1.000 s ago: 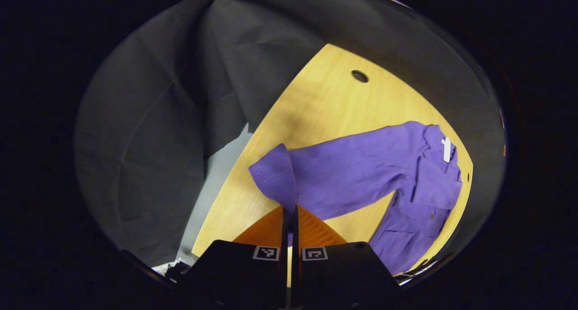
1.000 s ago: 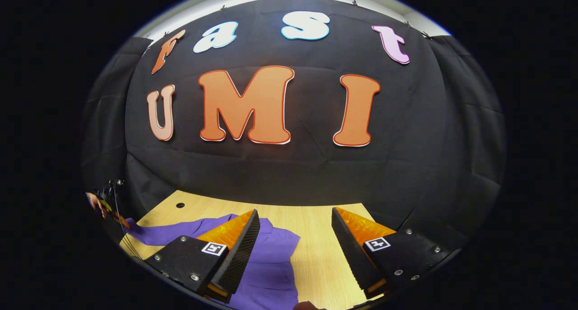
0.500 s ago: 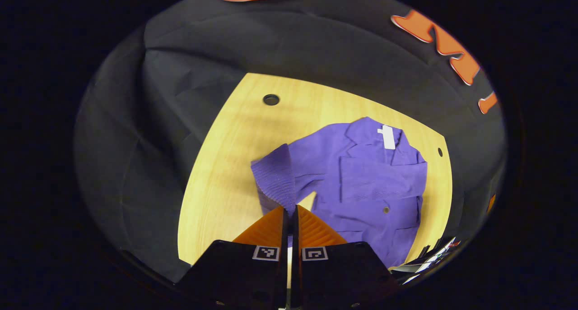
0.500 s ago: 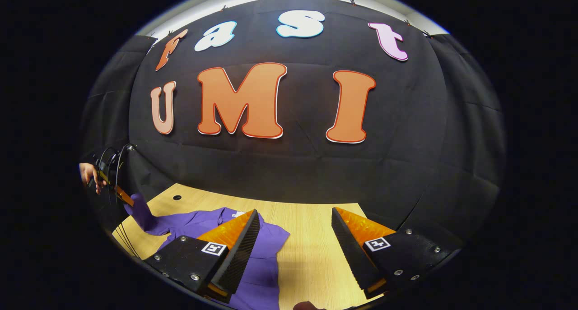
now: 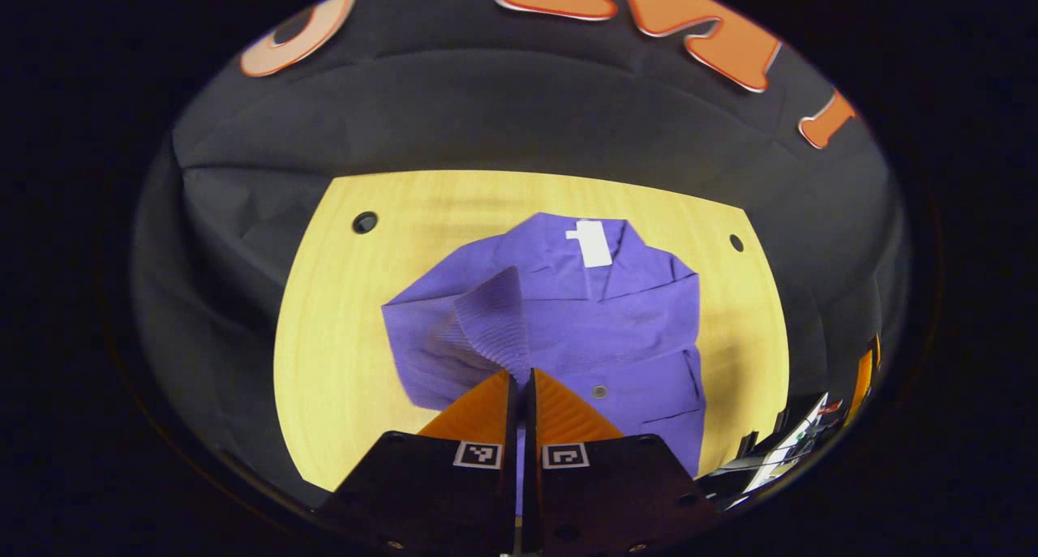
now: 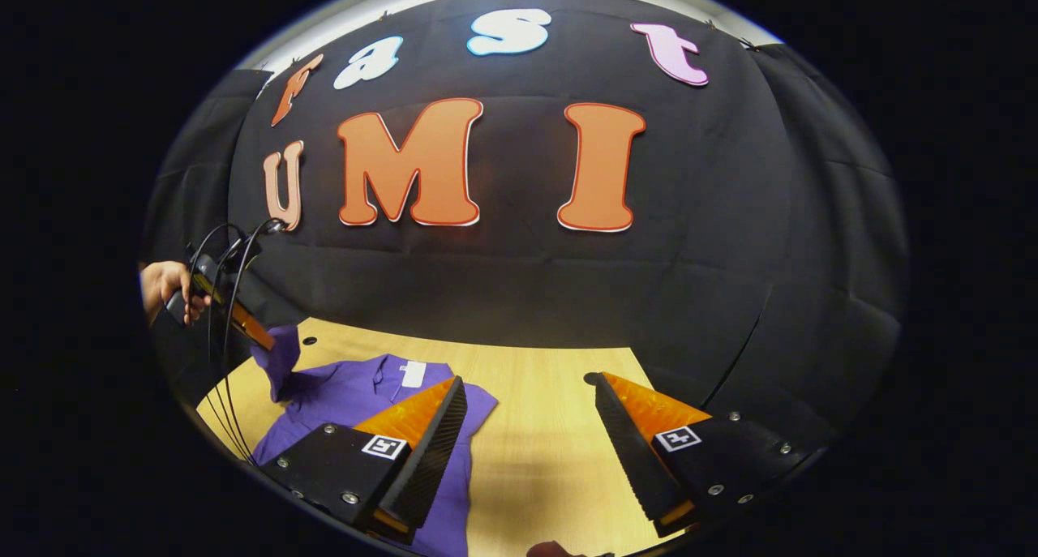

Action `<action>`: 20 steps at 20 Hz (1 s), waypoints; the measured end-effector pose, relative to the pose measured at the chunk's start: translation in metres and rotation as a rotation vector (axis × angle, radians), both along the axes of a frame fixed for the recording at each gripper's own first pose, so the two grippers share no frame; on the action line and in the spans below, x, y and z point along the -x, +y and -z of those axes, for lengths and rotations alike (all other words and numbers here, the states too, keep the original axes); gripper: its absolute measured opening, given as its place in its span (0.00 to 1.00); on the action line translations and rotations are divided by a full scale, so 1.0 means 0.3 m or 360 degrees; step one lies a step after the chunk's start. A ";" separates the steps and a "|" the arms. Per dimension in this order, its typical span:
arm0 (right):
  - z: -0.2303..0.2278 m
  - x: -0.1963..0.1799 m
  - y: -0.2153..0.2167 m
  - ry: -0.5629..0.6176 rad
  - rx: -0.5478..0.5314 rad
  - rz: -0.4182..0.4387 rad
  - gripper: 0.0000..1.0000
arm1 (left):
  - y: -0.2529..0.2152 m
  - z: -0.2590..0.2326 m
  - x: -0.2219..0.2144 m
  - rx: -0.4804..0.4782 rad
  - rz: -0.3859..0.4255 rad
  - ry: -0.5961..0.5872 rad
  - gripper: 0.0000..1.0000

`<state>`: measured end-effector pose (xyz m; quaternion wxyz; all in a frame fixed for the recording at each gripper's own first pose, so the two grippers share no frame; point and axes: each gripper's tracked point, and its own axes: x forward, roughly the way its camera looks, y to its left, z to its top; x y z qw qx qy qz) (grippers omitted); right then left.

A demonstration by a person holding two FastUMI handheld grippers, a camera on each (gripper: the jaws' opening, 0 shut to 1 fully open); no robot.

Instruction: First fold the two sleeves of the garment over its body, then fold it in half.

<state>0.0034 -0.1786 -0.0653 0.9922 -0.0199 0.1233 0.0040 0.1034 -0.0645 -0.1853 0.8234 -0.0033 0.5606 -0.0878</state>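
A purple ribbed cardigan (image 5: 616, 322) lies flat on the wooden table (image 5: 340, 354), collar and white tag (image 5: 593, 242) at the far end. My left gripper (image 5: 521, 372) is shut on the cuff of one sleeve (image 5: 495, 323), held up above the garment's body. In the right gripper view that left gripper (image 6: 263, 342) hangs over the cardigan (image 6: 357, 395) with the sleeve cuff (image 6: 278, 361) dangling from it, a hand (image 6: 162, 285) holding it. My right gripper (image 6: 527, 435) stands open above the table (image 6: 535, 460), right of the garment, nothing between its fingers.
Two small round holes (image 5: 365, 221) (image 5: 735, 242) sit near the table's far corners. The black cloth wall (image 6: 519, 281) closes the back and sides. Bare wood (image 6: 551, 403) lies right of the cardigan. Some clutter (image 5: 803, 435) shows past the table's right edge.
My left gripper has carried the sleeve cuff up and inward, from stretched out sideways to over the cardigan's body. The right gripper stayed open, drifting slightly.
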 end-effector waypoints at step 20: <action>0.142 0.021 -0.203 0.0104 -0.0141 0.0052 0.95 | -0.806 -0.058 -0.135 0.0292 0.0391 -0.0303 0.41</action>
